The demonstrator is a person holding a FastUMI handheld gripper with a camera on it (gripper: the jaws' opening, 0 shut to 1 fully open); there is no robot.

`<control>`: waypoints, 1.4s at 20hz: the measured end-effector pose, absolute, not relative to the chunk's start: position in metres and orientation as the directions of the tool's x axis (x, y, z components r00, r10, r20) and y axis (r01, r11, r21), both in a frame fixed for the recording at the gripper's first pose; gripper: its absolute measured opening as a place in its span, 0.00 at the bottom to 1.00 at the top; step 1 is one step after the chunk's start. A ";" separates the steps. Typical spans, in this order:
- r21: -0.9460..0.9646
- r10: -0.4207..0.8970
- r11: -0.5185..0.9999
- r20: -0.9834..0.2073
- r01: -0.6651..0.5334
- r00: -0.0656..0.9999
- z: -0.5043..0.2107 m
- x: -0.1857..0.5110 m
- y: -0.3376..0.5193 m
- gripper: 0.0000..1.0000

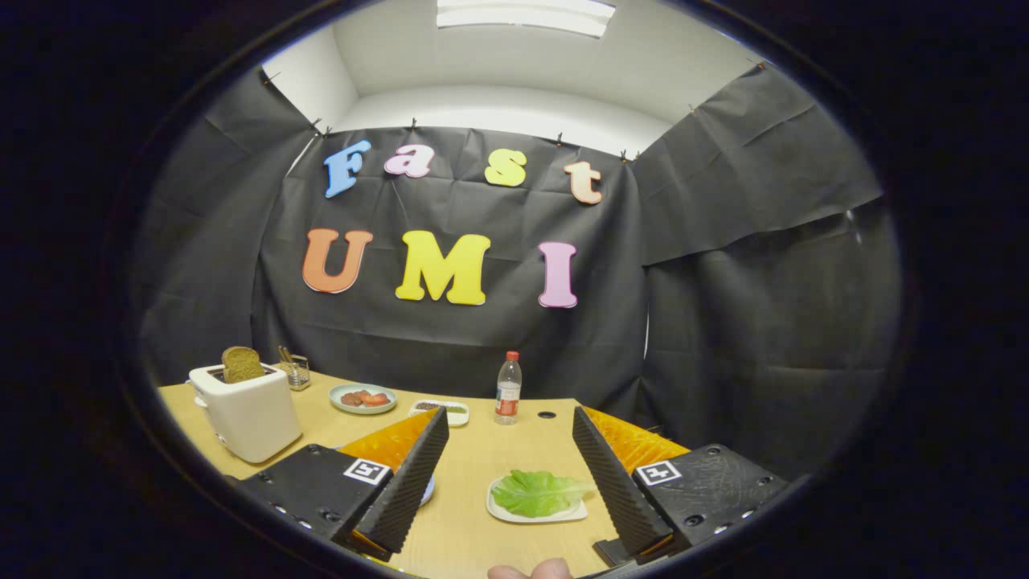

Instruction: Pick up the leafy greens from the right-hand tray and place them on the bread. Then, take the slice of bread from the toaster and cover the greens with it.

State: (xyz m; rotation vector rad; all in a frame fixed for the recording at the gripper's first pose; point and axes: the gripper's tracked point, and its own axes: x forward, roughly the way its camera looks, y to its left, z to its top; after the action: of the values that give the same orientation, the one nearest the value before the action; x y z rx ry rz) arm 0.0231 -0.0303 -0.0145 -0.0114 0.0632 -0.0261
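Observation:
Leafy greens lie on a small white tray on the wooden table, between my two fingers and nearer the right one. My gripper stands open above the table with nothing held. A white toaster stands beyond the left finger, and a brown slice of bread sticks up out of its slot. A plate edge peeks out from behind the left finger; what lies on it is hidden.
A clear bottle with a red cap stands at the back of the table. A pale green plate with reddish food, a small white dish and a small wire holder sit near it. A person's fingertip shows closest to me.

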 end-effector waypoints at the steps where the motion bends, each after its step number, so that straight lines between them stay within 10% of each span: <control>1: -0.015 -0.023 1.000 -0.078 0.022 0.997 -0.020 0.028 -0.032 0.95; 28: -0.037 0.077 0.990 -0.668 -0.136 0.740 -0.248 0.169 -0.063 0.96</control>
State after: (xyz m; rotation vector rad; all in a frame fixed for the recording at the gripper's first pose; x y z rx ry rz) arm 0.1689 -0.0630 -0.2478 -0.0850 0.7289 0.1171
